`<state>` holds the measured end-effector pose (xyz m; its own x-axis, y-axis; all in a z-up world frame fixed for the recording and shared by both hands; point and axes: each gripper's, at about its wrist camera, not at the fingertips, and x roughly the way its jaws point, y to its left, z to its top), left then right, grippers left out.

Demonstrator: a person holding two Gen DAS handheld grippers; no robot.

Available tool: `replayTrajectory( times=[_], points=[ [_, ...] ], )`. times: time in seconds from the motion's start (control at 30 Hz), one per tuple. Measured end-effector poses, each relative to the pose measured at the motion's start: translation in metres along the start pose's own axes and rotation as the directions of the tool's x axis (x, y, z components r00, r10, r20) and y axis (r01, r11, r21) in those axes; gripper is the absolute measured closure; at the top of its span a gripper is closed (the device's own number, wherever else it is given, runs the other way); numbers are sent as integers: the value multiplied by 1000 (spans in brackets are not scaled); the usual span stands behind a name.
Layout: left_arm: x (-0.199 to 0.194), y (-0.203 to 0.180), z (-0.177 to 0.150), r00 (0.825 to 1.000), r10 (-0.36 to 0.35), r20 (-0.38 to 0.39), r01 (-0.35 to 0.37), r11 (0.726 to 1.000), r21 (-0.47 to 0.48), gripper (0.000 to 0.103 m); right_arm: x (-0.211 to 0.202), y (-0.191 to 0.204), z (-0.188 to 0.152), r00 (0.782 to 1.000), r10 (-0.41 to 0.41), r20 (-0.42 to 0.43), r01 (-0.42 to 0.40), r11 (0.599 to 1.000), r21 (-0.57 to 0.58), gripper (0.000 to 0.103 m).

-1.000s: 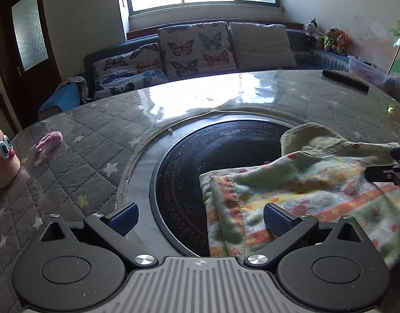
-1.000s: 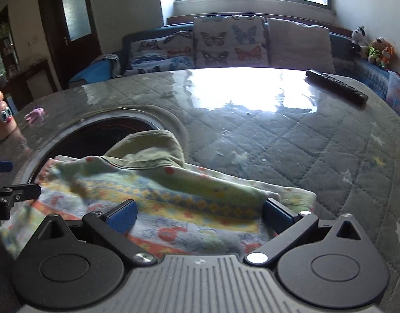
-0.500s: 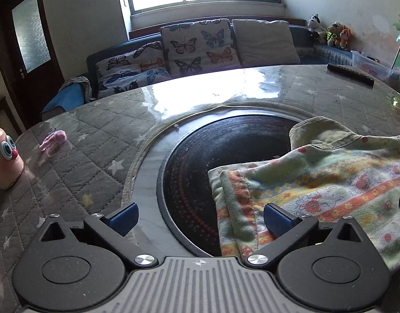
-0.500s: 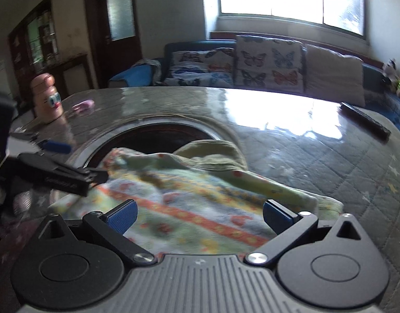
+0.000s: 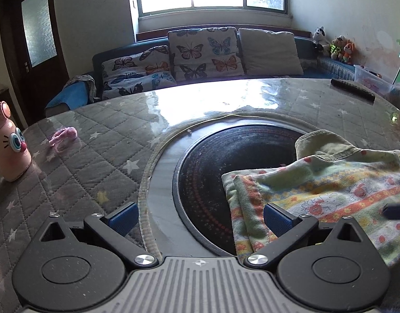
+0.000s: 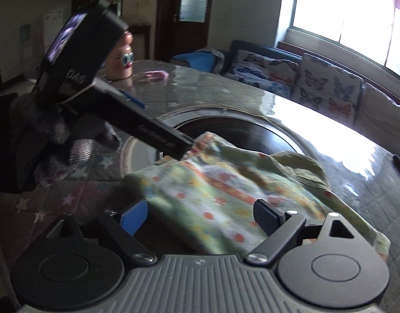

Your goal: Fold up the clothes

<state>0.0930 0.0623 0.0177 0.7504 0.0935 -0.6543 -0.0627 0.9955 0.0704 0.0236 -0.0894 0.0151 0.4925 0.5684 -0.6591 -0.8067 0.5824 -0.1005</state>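
A folded garment [image 5: 317, 182] with a green, yellow and orange flower print and an olive-green part behind lies half on the dark round disc [image 5: 226, 161], half on the quilted table cover [image 5: 82, 161]. My left gripper [image 5: 199, 216] is open, low over the disc, and its right finger [image 5: 277, 217] sits over the garment's left edge. My right gripper [image 6: 201, 215] is open too, with the garment [image 6: 226, 182] spread between and beyond its fingers. In the right wrist view a gloved hand [image 6: 30, 135] holds the left gripper, whose fingertip [image 6: 184, 143] reaches the cloth's far corner.
A pink bottle with a cartoon face [image 5: 9, 151] stands at the table's left, with a small pink item [image 5: 63, 135] near it. A black remote control [image 5: 352, 88] lies at the far right. A sofa with butterfly cushions [image 5: 200, 52] runs behind the table.
My right gripper has swung left and now looks across the garment at the left gripper. The left gripper has drawn back a little. The garment has stayed in place.
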Motion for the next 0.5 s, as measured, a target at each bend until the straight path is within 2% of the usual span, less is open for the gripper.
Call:
replayTrajectory(
  times=[0.17, 0.23, 0.33, 0.37, 0.5],
  points=[
    [-3, 10, 1, 1000, -25, 1, 25, 999, -40, 1, 9, 27, 6, 1000, 12, -16, -14, 994, -105, 27],
    [-6, 14, 1, 999, -40, 3, 41, 998, -50, 1, 13, 34, 7, 1000, 11, -25, -14, 991, -133, 37],
    [-9, 21, 2, 998, -70, -1, 69, 994, -82, 7, 21, 44, 9, 999, 6, -48, -14, 985, -173, 49],
    [-10, 24, 2, 997, -83, -3, 82, 992, -97, 8, 23, 45, 9, 999, 4, -53, -14, 984, -179, 49],
    [-11, 31, 2, 992, -126, -14, 122, 981, -153, 10, 26, 52, 12, 999, 2, -47, -12, 978, -209, 60]
  ],
)
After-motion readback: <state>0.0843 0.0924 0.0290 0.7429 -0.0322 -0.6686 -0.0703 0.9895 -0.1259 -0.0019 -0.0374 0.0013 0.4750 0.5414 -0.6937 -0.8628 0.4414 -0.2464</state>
